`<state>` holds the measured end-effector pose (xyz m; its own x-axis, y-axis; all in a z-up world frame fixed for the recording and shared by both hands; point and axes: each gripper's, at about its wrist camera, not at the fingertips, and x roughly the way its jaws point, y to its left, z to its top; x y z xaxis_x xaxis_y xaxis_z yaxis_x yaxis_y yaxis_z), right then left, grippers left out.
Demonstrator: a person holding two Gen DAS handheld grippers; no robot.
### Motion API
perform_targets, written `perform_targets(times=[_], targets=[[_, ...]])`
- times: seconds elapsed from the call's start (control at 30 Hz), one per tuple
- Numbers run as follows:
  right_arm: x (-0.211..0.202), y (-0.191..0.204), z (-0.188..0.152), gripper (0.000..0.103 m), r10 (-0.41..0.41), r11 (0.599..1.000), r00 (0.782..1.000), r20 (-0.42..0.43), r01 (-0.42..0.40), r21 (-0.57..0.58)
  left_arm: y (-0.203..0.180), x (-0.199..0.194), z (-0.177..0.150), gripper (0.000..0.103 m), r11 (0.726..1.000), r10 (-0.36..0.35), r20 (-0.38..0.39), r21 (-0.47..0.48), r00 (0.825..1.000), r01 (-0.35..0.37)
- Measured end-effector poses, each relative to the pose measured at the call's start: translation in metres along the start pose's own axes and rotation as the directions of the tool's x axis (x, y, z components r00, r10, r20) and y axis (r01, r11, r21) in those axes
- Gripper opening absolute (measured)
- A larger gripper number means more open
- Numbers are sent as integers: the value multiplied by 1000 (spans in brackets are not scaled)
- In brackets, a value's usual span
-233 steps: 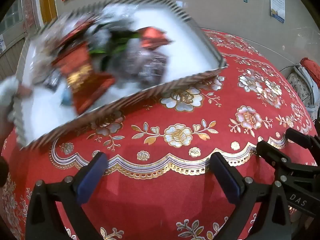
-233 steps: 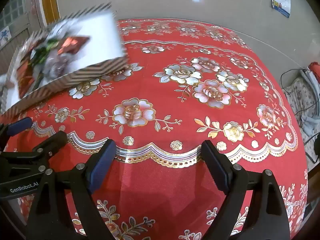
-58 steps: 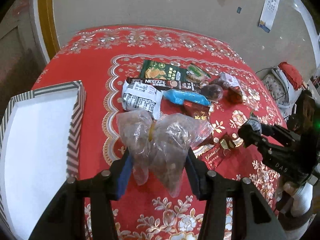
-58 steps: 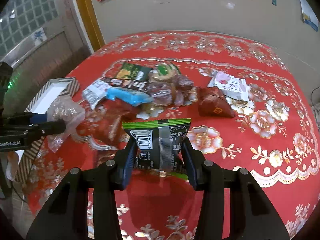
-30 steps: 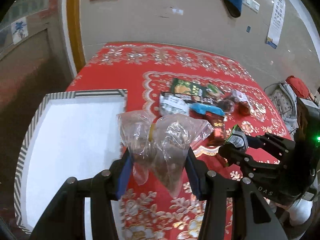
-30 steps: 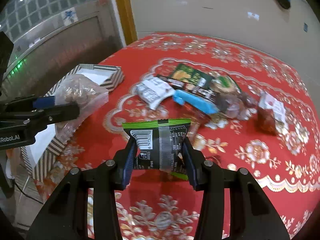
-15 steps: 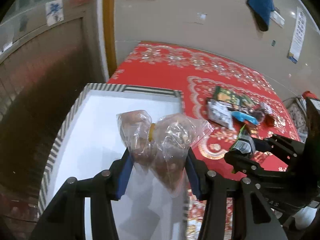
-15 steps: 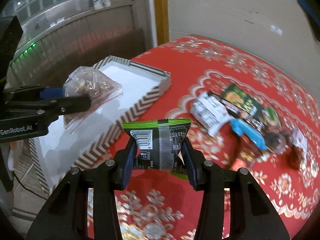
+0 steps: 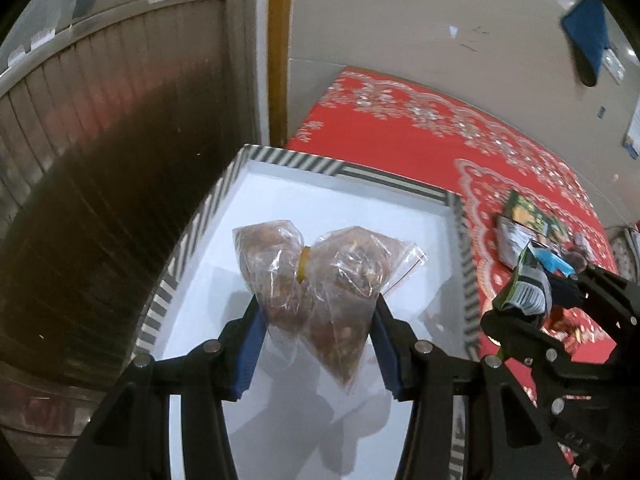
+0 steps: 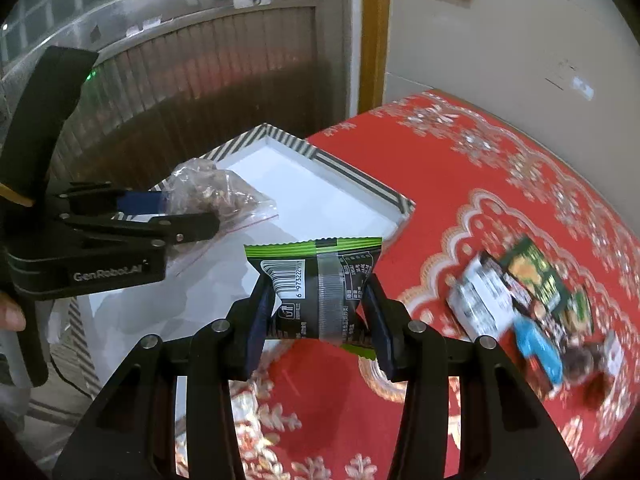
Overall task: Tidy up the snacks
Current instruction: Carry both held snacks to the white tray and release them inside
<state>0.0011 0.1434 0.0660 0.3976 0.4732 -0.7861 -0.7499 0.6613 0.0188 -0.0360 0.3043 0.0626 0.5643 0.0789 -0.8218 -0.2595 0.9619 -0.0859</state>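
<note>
My left gripper (image 9: 316,344) is shut on a clear plastic bag of brown snacks (image 9: 316,276), tied in the middle with a yellow band. It hangs over the white inside of the striped box (image 9: 280,208). My right gripper (image 10: 318,328) is shut on a black and green snack packet (image 10: 316,280), held above the red tablecloth just right of the box (image 10: 352,178). In the right wrist view the left gripper (image 10: 192,216) with the clear bag (image 10: 216,192) shows at the left, over the box.
Several loose snack packs (image 10: 532,300) lie on the red floral tablecloth (image 10: 500,168) to the right. A ribbed metal shutter (image 9: 100,152) and a wall stand behind the box. A person's hand (image 10: 10,312) shows at the left edge.
Both grippers have swung left with their loads. The clear bag went from above the tablecloth beside the box to over the box's inside. The packet now hangs close to the box's right wall.
</note>
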Motion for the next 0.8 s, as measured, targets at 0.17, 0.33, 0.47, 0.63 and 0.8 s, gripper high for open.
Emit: perform_targets(times=[0.17, 0.33, 0.47, 0.63, 0.8], targets=[[28, 4, 14, 44, 4, 1000, 999, -45, -5, -30, 10, 16, 10, 53, 999, 31, -30, -33, 999, -32], [57, 7, 22, 44, 13, 999, 996, -87, -17, -45, 18, 34, 15, 53, 996, 61, -65, -60, 996, -65], [73, 10, 27, 44, 45, 998, 993, -107, -50, -47, 23, 47, 14, 58, 994, 54, -85, -87, 995, -62], [86, 17, 20, 44, 71, 994, 987, -142, -82, -72, 28, 45, 12, 81, 991, 52, -59, -121, 997, -59], [78, 16, 21, 58, 171, 984, 980, -100, -174, -22, 48, 38, 14, 90, 970, 10, -13, -241, 1000, -13]])
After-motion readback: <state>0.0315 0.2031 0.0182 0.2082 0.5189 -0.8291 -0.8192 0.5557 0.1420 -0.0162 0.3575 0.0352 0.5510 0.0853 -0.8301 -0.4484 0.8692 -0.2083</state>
